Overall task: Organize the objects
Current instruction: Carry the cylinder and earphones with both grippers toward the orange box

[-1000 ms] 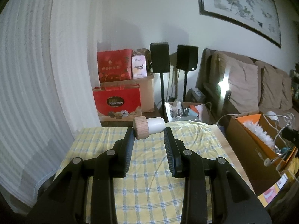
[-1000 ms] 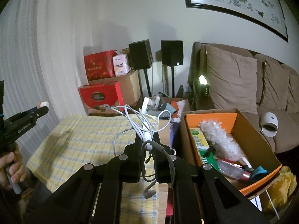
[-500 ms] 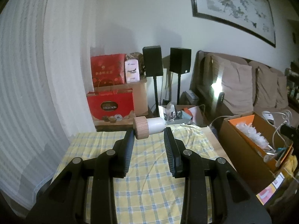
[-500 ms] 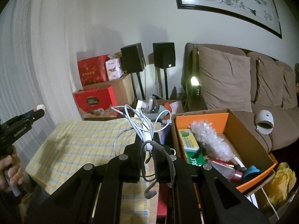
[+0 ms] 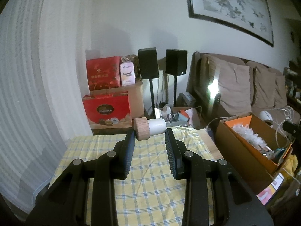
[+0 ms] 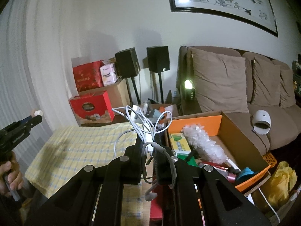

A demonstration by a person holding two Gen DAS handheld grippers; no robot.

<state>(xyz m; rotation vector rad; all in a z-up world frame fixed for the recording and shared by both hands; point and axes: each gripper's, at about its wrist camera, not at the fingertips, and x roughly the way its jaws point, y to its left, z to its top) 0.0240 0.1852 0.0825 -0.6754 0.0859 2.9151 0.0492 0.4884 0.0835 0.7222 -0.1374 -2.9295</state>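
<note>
My left gripper (image 5: 150,134) is shut on a white jar with a round wooden lid (image 5: 149,126), held sideways in the air above the table with the yellow checked cloth (image 5: 150,171). It also shows at the far left of the right wrist view (image 6: 35,115). My right gripper (image 6: 148,141) is shut on a tangled bundle of white cables with a grey earphone (image 6: 144,130), held above the table's right edge, beside the open cardboard box with an orange lining (image 6: 244,145).
The box holds a white feather duster (image 6: 203,143), a green packet and bottles. Red gift boxes (image 5: 105,92), two black speakers on stands (image 5: 161,64) and a clutter box stand behind the table. A brown sofa (image 6: 235,82) is at the right, a curtain at the left.
Both views have shifted a little as the hands moved. The box looks nearer in the right wrist view. Both grips are unchanged.
</note>
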